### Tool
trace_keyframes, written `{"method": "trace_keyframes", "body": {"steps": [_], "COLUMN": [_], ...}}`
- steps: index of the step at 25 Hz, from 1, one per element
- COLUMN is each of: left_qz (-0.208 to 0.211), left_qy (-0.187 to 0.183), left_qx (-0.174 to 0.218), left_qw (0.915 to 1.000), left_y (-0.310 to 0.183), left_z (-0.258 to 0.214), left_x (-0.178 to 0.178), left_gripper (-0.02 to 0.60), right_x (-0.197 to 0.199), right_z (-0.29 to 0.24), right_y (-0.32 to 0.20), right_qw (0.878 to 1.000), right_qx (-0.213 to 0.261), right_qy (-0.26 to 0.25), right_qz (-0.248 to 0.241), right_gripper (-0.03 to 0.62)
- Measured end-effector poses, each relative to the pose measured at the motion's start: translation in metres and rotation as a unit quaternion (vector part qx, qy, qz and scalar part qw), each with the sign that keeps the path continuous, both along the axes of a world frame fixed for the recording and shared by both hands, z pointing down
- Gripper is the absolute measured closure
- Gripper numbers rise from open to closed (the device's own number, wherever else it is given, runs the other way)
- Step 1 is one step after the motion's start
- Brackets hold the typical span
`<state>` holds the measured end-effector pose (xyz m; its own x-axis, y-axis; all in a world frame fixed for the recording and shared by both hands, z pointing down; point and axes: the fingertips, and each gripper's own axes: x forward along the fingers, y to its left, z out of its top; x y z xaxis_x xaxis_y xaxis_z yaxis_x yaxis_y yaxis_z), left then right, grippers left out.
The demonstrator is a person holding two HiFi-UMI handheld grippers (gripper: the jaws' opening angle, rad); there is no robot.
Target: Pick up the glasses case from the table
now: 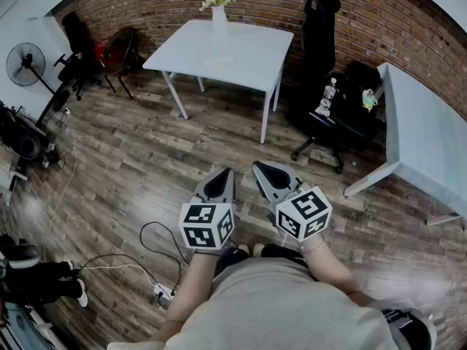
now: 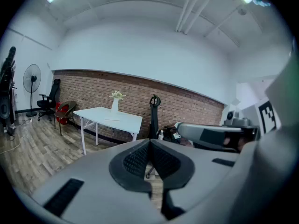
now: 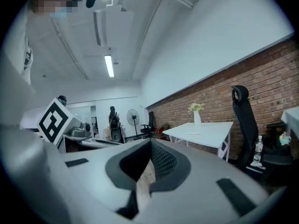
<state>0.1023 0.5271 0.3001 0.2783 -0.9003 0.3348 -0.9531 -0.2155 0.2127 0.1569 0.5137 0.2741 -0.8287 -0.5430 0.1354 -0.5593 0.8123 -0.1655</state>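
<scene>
- Across the wooden floor [image 1: 146,159] from the white counter [image 1: 241,49], a person stands with a claw in each hand. Both claws are held side by side, close to the body.
- Left claw [image 1: 226,172]: jaws closed pad to pad in the left gripper view [image 2: 149,141], nothing between them. It points toward the white counter and slightly down.
- Right claw [image 1: 258,166]: jaws likewise pressed together in the right gripper view [image 3: 150,143], nothing held. It sits just beside the left claw, and its marker cube [image 1: 303,213] faces up.
- White counter: stands against the brick wall [image 1: 168,2], well apart from both claws, with bare floor between.
- On the white counter, a white vase [image 1: 219,17] with flowers stands at the wall-side edge.
- A thin pale flat item [image 1: 217,62] lies on the counter top just on the person's side of the vase. It is too small to confirm as the glasses case, and no other candidate is visible on this counter.
- That item is far ahead of both claws, and neither touches it.
- Right of the white counter, a tall black office chair [image 1: 321,28] stands at the wall. A second black chair [image 1: 343,115] beside it carries a bottle [image 1: 330,90].
- Left of the white counter, a floor fan [image 1: 25,64] and more chairs [image 1: 109,53] stand.
</scene>
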Motion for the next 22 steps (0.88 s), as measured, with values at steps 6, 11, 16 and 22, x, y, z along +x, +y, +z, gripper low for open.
{"method": "trace_keyframes", "body": {"steps": [6, 11, 16, 22], "left_qz": [0.004, 0.01, 0.02, 0.027], "left_qy": [0.002, 0.006, 0.015, 0.019], "left_qx": [0.002, -0.001, -0.002, -0.011], "left_qw": [1.0, 0.9999, 0.9997, 0.9994], "left_y": [-0.007, -0.008, -0.012, -0.013], "left_z": [-0.002, 0.002, 0.005, 0.022], "left_x": [0.005, 0.007, 0.014, 0.033], "left_gripper": [0.574, 0.574, 0.574, 0.574], "right_x": [0.001, 0.005, 0.016, 0.043], "right_z": [0.001, 0.001, 0.004, 0.03], "right_y": [-0.004, -0.005, -0.009, -0.01], "right_qw": [1.0, 1.0, 0.999, 0.999], "right_qx": [-0.001, -0.002, -0.015, -0.037], "right_qy": [0.003, 0.003, -0.022, -0.007], "right_qz": [0.001, 0.0, 0.018, 0.034], "right_gripper": [0.595, 0.595, 0.595, 0.595]}}
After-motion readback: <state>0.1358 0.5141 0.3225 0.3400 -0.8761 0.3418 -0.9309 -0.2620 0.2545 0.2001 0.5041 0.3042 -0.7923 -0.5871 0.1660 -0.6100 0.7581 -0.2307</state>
